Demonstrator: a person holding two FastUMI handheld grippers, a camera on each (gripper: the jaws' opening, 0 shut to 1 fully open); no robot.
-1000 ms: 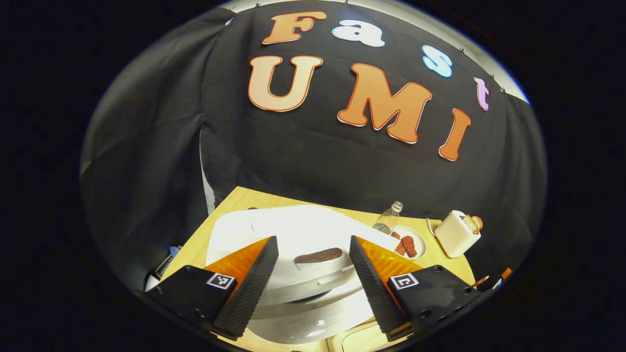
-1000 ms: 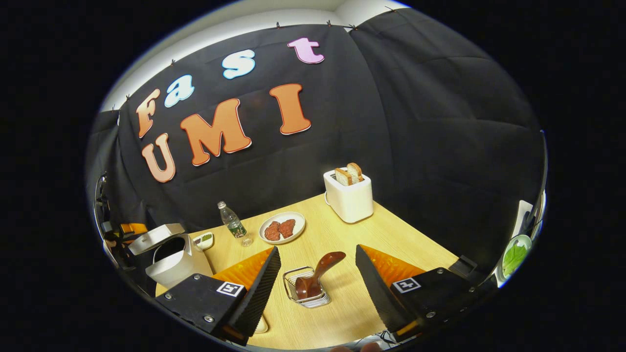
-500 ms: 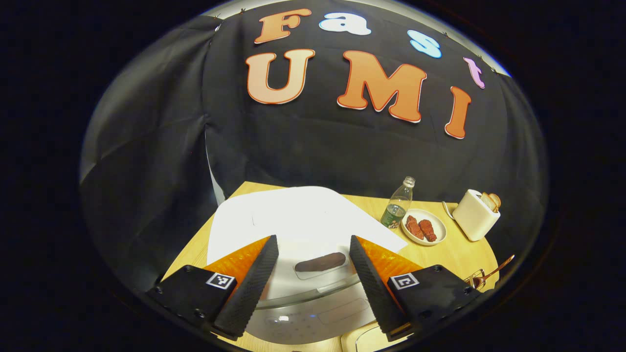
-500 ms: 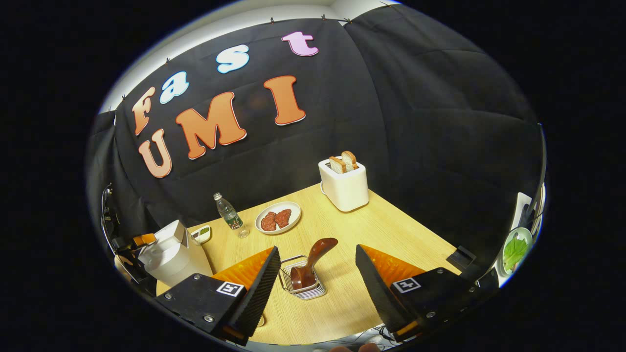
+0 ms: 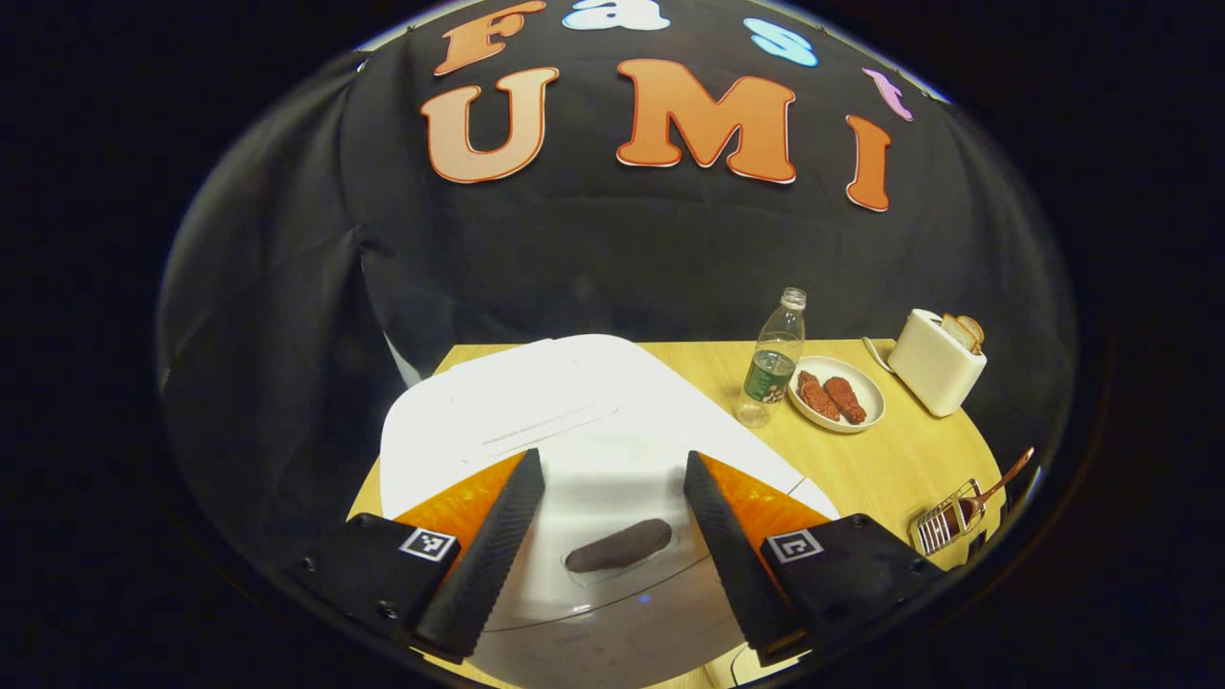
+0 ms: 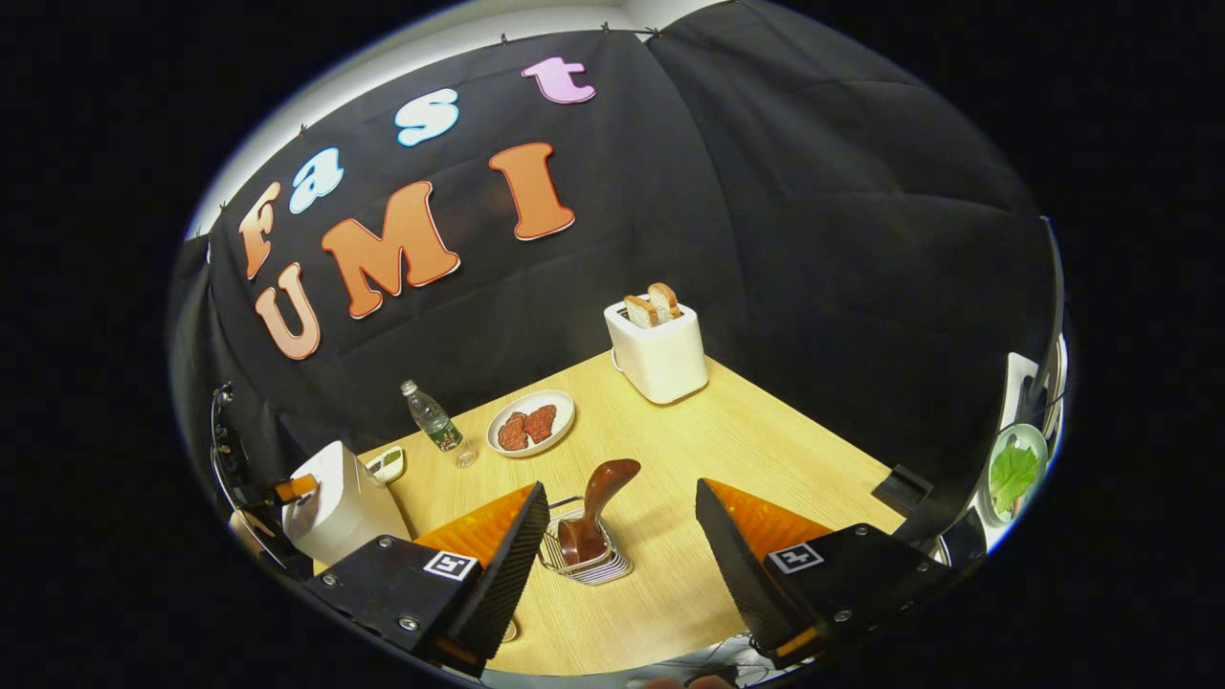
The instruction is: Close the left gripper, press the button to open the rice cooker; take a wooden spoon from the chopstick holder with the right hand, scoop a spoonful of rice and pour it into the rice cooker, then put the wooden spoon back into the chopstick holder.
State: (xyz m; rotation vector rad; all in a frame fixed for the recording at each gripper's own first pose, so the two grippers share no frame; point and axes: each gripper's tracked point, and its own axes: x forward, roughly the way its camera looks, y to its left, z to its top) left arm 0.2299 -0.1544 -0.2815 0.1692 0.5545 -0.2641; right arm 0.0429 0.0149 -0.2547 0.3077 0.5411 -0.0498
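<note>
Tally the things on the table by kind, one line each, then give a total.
Rice cooker: 1
Bottle: 1
Plate of meat: 1
Toaster: 1
Chopstick holder: 1
Wooden spoon: 1
Small dish: 1
Total: 7

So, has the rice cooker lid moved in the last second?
Yes. The rice cooker lid has swung down, from raised above the cooker body to shut on it.
</note>
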